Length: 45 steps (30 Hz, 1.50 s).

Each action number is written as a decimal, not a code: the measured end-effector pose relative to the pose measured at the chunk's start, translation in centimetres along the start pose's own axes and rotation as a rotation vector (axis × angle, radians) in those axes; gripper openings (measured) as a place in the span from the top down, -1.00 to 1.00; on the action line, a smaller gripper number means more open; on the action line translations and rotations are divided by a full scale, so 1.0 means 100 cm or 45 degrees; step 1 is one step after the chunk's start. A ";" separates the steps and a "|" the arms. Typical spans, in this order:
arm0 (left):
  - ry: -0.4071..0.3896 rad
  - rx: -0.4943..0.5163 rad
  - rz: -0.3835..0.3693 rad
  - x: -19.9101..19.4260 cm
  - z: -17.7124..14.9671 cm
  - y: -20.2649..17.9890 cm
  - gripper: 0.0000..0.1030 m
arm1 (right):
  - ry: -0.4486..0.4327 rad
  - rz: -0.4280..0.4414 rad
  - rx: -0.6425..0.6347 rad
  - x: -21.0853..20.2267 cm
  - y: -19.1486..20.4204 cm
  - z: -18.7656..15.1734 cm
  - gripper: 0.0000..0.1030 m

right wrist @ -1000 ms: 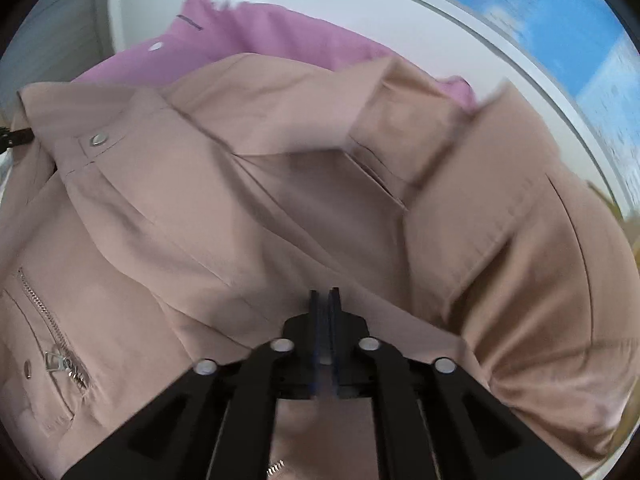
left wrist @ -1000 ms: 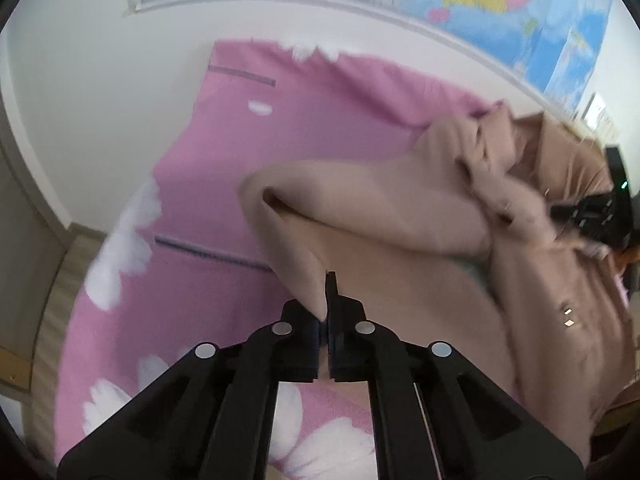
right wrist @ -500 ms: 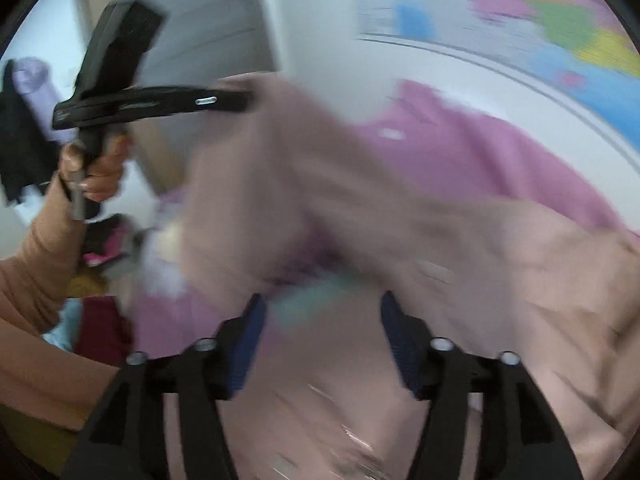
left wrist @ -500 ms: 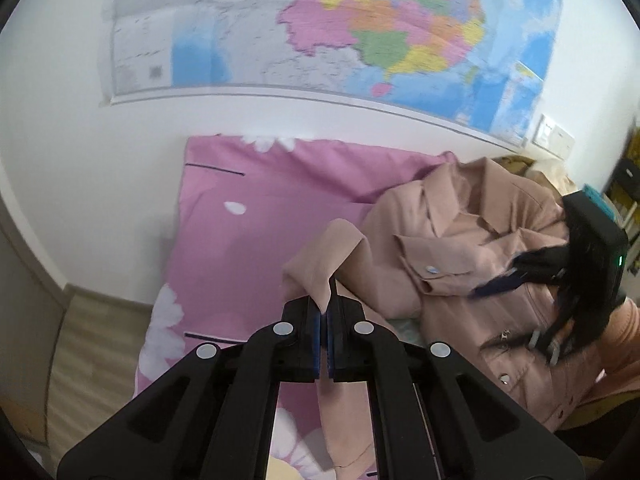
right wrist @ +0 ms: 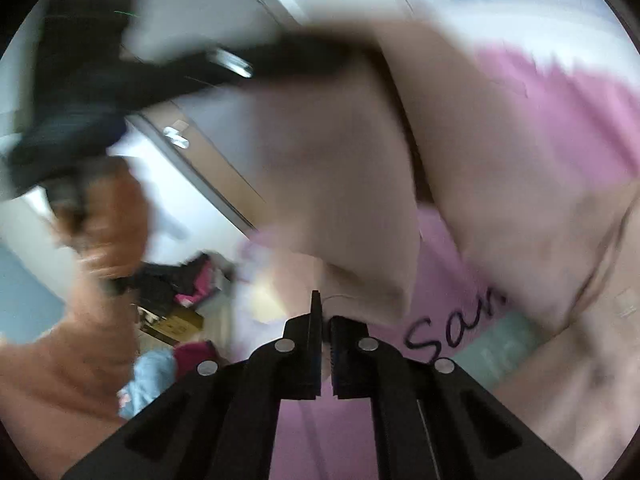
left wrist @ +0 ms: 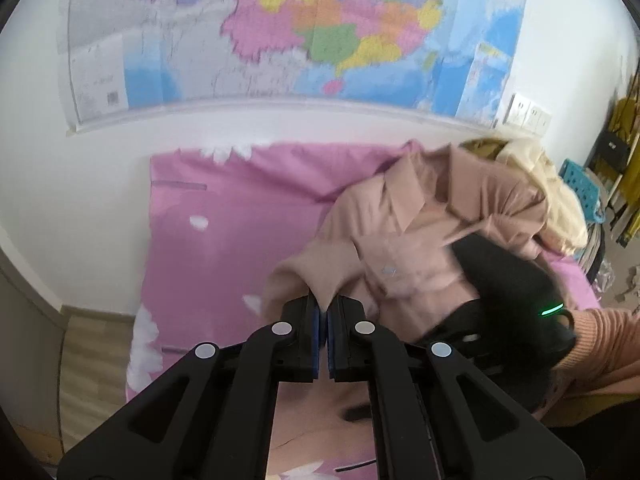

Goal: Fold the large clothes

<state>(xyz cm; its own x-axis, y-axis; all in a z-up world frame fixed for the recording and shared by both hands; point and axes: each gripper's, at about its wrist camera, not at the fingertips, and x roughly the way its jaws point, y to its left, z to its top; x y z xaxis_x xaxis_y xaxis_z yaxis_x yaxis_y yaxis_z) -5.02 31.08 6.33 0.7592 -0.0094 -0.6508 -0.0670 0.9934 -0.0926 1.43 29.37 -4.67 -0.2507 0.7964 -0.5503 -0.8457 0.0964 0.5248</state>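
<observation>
1. Left wrist view: the left tongs (left wrist: 323, 312) are closed on a fold of the beige jacket (left wrist: 420, 236), the cloth rising out from between the blue pads.
2. The jacket lies bunched on the right part of a pink bed sheet (left wrist: 224, 240) with white flower prints; its collar and a snap button show, though slightly blurred.
3. The right tongs (left wrist: 460, 240) reach in from the right edge as a dark, smeared shape with a green light; their tips sit against the jacket's chest, and this view does not show how the jaws stand.
4. An orange sleeve (left wrist: 600, 344) is cut off at the right border. A cream garment (left wrist: 548, 184) lies behind the jacket, and a wall map (left wrist: 288, 32) hangs above the bed.
5. Right wrist view: heavy motion blur. The right tongs (right wrist: 325, 320) have just been closing and now stand shut; a thin pale edge sits at their tips, but whether it is pinched cannot be told.
6. The jacket (right wrist: 344, 184) hangs as a beige sheet from the left tongs (right wrist: 360, 54), which cross the top as a dark streak.
7. The person's hand (right wrist: 100, 216) on the handle is a blur at left; handwriting on the pink sheet (right wrist: 560, 120) is partly hidden by cloth.
</observation>
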 end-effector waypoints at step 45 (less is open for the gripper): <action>0.112 -0.064 -0.108 0.142 -0.034 -0.066 -0.52 | -0.480 -0.920 0.653 -0.314 -0.113 -0.174 0.93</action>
<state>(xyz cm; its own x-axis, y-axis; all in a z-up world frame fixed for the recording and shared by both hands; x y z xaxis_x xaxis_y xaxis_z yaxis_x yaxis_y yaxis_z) 4.00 23.97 -4.79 0.7039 -0.1054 -0.7024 -0.0388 0.9818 -0.1862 10.67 -7.13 -4.57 0.4936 0.5730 -0.6543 -0.4051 0.8172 0.4101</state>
